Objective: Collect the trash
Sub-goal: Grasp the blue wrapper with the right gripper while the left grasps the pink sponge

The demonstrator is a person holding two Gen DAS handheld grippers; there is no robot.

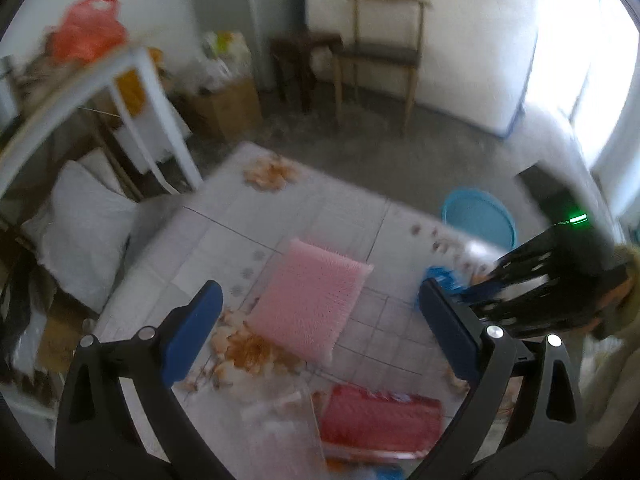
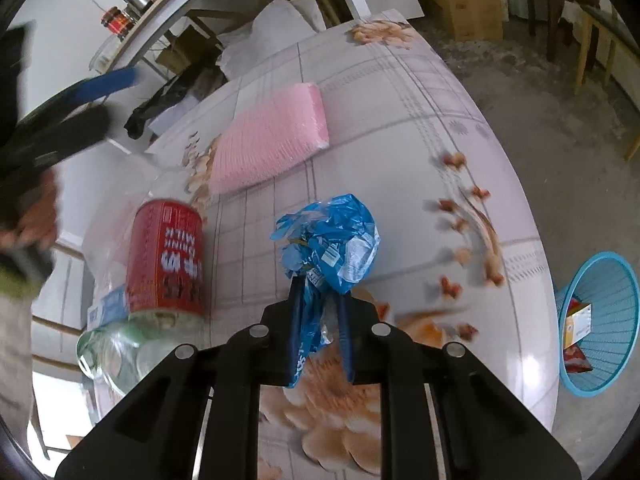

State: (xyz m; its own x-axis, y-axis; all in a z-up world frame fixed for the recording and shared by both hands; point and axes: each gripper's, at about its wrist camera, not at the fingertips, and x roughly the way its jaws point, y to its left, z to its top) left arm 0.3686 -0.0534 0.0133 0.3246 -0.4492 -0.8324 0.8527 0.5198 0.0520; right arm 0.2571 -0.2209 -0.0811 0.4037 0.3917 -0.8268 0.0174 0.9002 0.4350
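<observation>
Right gripper [image 2: 318,284] pinches a crumpled blue wrapper [image 2: 330,240], which bulges past the fingertips toward twelve o'clock. Only its tail is caught, so a swing toward the bin [image 2: 600,320] at three o'clock could shake it loose. Left gripper [image 1: 320,312] hangs wide and empty; a can [image 2: 166,256] lies at nine.

The right gripper [image 2: 320,292] was clamped, its blue-padded fingers [image 2: 297,320] drawn close together around a crumpled wrapper and pointing forward and downward. The left gripper [image 1: 320,312] was spread wide, its blue fingers [image 1: 192,332] well apart with nothing between them. In the right wrist view, the left hand [image 2: 34,216] gripped its tool's handle at the left edge, blurred. In the left wrist view, the right gripper's black frame [image 1: 536,280] extended in from the right.
</observation>
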